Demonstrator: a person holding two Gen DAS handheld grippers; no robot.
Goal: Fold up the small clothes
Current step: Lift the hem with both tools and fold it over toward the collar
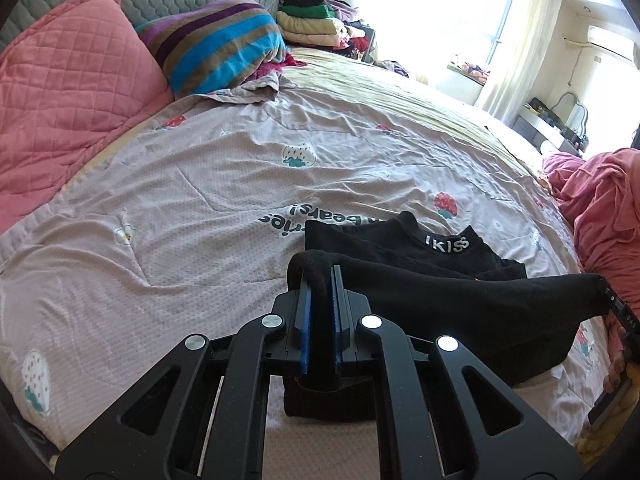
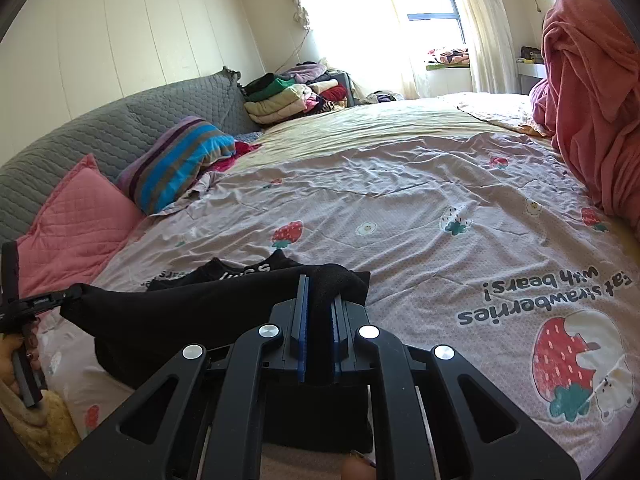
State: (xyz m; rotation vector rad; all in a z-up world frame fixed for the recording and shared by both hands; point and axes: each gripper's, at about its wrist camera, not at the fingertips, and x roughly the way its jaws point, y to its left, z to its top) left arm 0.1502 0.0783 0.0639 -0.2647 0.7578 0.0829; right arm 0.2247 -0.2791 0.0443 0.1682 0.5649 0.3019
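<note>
- Left wrist view: we see one left gripper (image 1: pixel 320 280), its blue pads (image 1: pixel 306 320) pinched narrow on an edge of the black garment (image 1: pixel 460 308), which loops over the fingertips.
- From that grip the black garment stretches off to the right, lifted above the bed, to the right gripper (image 1: pixel 606 292) at the frame's right edge, where a hand (image 1: pixel 618 354) shows beneath it.
- Just beyond the claw, a second black piece, the folded black top (image 1: pixel 440 248) with white lettering on its band, lies flat on the strawberry bedsheet (image 1: pixel 200 200).
- We count two pillows far left of the claw: one pink pillow (image 1: pixel 68 80), one striped pillow (image 1: pixel 224 44). One clothes pile (image 1: pixel 316 20) sits far ahead, and one pink blanket (image 1: pixel 600 216) is heaped on the right.
- Right wrist view: one right gripper (image 2: pixel 320 300), jaws likewise narrow, clamped on the other edge of the same black garment (image 2: pixel 180 312).
- The cloth runs left from this claw to the left gripper (image 2: pixel 60 298), held by a hand (image 2: pixel 16 356) at the left edge; the garment's lower part sags down to the sheet.
- Behind the stretched cloth, just ahead-left of the claw, lies the folded black top (image 2: pixel 240 270).
- Again two pillows, pink pillow (image 2: pixel 76 220) and striped pillow (image 2: pixel 176 160), far left; the clothes pile (image 2: pixel 288 96) far ahead; the pink blanket (image 2: pixel 592 92) far right. The strawberry bedsheet (image 2: pixel 400 220) spreads all around.
</note>
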